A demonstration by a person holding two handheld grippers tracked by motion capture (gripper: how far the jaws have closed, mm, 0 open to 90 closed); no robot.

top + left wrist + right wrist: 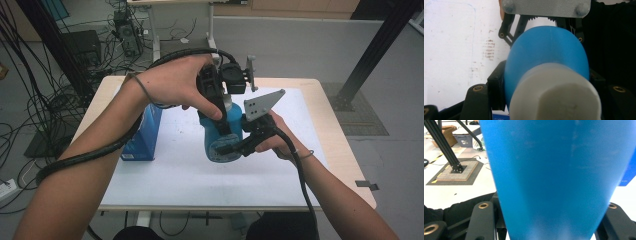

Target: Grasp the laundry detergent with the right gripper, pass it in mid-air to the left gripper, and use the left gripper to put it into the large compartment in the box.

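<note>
Both tools are clamped on the blue bottle, right tool on its body, left tool at the white cap: hold the body steady, twist only the cap.

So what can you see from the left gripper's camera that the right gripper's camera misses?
The left gripper view shows the blue bottle's white cap up close, the marked white table surface, and the other gripper's grey plate beyond. The right gripper view shows the bottle's smooth blue side between its jaws, plus the floor with a black frame leg on a mat and a cardboard box. Both show the same blue bottle clamped between black jaws; each gripper is shut on it.
</note>
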